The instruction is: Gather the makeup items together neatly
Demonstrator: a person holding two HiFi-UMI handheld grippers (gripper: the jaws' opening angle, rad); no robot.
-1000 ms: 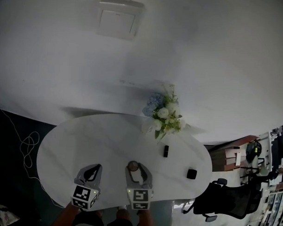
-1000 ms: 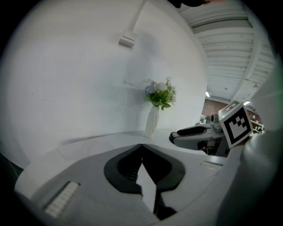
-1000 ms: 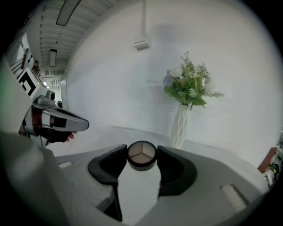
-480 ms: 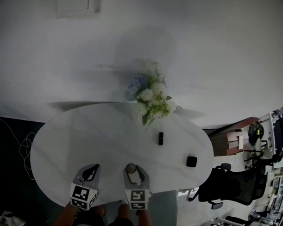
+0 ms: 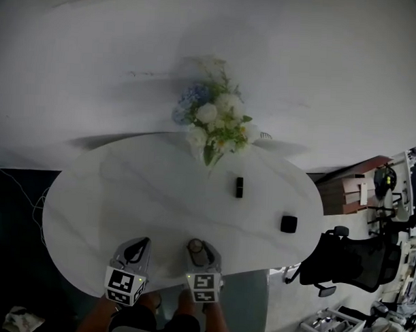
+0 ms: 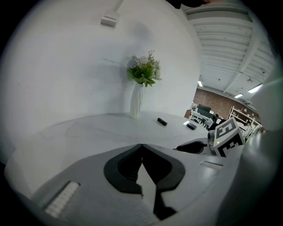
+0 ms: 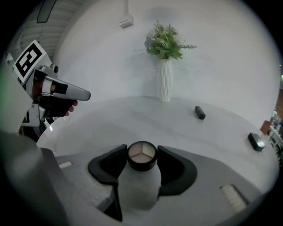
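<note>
My right gripper [image 7: 142, 161] is shut on a small round eyeshadow pot [image 7: 142, 155] with a black rim and three pale shades; it shows low over the table's near edge in the head view as well, as the pot [image 5: 195, 247]. My left gripper [image 6: 141, 146] hangs beside it on the left, shut with nothing in it, and shows as the left gripper [image 5: 141, 244] from above. A black tube [image 5: 238, 187] lies near the vase. A black square compact [image 5: 288, 223] lies at the right end of the table.
A white oval table [image 5: 125, 186] stands against a white wall. A white vase of flowers [image 5: 211, 124] stands at its back edge. A black office chair [image 5: 344, 262] and shelves stand to the right; a dark floor with a cable lies to the left.
Both grippers have sunk toward the table's near edge, the right one still holding the pot. The head view has shifted, so the vase sits higher and further left.
</note>
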